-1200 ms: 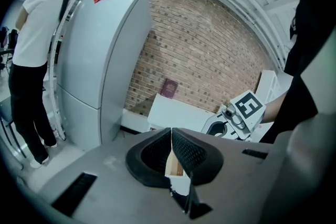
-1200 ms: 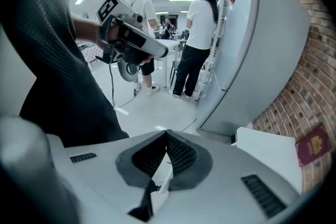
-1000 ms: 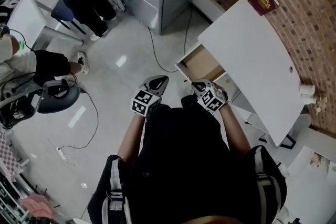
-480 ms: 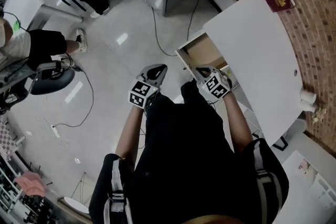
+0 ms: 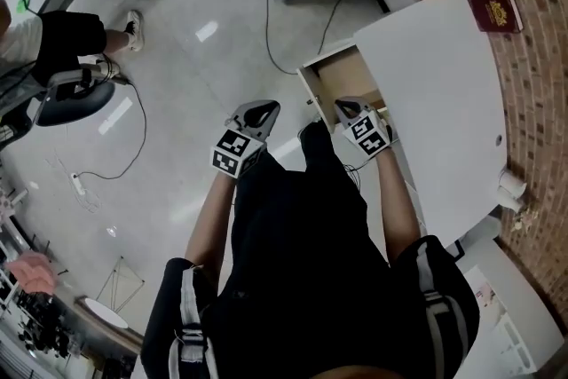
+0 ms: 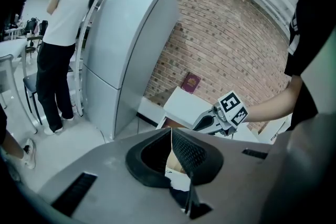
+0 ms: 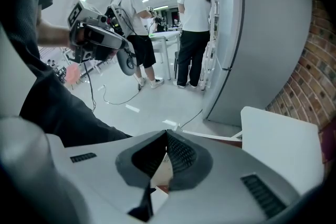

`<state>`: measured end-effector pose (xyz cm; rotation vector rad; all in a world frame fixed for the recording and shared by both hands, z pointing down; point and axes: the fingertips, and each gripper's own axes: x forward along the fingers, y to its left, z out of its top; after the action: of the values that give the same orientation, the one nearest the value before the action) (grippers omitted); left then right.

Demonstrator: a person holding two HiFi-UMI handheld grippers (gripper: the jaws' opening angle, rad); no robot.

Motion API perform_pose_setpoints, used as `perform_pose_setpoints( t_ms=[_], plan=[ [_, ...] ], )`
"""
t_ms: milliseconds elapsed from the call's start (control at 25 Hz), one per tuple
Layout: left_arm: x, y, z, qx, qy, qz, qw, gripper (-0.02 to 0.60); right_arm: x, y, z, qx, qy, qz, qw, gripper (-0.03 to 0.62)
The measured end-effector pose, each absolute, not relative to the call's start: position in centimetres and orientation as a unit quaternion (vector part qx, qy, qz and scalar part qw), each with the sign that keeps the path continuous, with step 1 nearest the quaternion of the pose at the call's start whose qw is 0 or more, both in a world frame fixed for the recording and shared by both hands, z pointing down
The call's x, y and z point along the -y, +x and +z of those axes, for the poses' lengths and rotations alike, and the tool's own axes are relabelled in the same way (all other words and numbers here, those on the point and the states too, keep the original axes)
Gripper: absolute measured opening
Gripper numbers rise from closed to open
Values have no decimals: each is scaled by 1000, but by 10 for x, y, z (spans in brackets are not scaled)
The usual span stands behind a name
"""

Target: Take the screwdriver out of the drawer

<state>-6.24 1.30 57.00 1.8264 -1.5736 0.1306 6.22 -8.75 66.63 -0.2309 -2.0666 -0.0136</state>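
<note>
The white desk (image 5: pixel 435 93) stands at the right with its drawer (image 5: pixel 340 84) pulled open; the part of the brown inside that shows holds no screwdriver. My right gripper (image 5: pixel 346 109) hangs just over the drawer's near end, jaws shut on nothing. My left gripper (image 5: pixel 260 113) is over the floor to the left of the drawer, also shut and holding nothing. In the left gripper view the pads of the left gripper (image 6: pixel 171 131) meet, with the right gripper (image 6: pixel 223 113) ahead. In the right gripper view the right gripper (image 7: pixel 167 135) is closed above the drawer's rim (image 7: pixel 210 135).
A red book (image 5: pixel 495 11) lies on the desk's far end by the brick wall (image 5: pixel 532 58). A grey cabinet (image 6: pixel 126 44) stands beyond the drawer. Cables (image 5: pixel 266 22) run across the floor. A person (image 6: pixel 60 34) stands near the cabinet, and an office chair (image 5: pixel 67 98) is at left.
The view has shifted toward the desk, so the drawer sits nearer the grippers. The right gripper has come up to the drawer's near end. Both stay shut.
</note>
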Motion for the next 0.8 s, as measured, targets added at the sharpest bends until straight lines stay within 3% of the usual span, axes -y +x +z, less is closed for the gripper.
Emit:
perform_pose_setpoints(
  t_ms=[800],
  plan=[
    [-8, -36, 623, 569, 706, 41, 421, 17, 103, 44, 747, 857, -70, 64, 507, 57]
  ],
)
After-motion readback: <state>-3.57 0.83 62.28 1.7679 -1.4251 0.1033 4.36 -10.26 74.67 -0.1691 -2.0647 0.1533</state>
